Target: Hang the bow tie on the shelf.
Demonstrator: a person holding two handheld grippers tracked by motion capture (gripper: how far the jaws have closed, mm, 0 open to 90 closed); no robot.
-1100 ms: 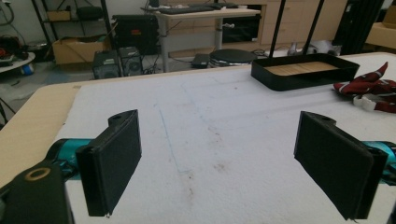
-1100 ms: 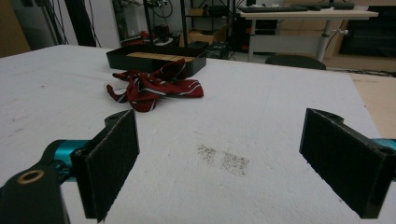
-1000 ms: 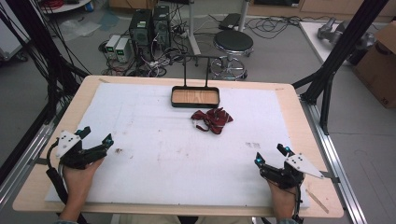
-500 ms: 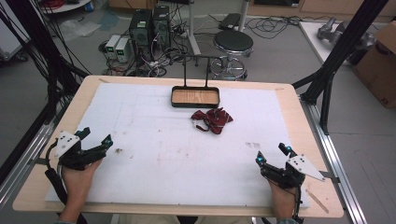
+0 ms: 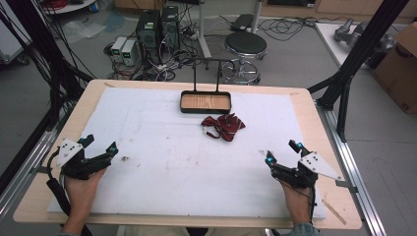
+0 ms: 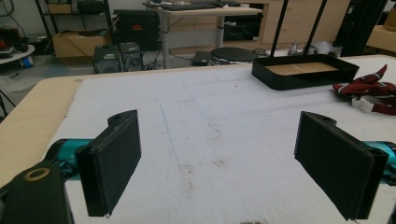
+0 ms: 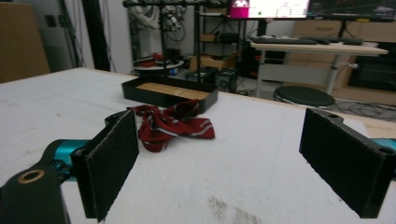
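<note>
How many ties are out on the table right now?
1: a red striped bow tie lies crumpled on the white mat, just in front of the black tray, apart from both grippers.

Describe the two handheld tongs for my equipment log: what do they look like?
Both match. The left tongs and right tongs have black bodies, teal joints near the tips, and a grey three-cornered plate on top. Their jaws are flat black rectangular pads. A black cable trails from the left one.
</note>
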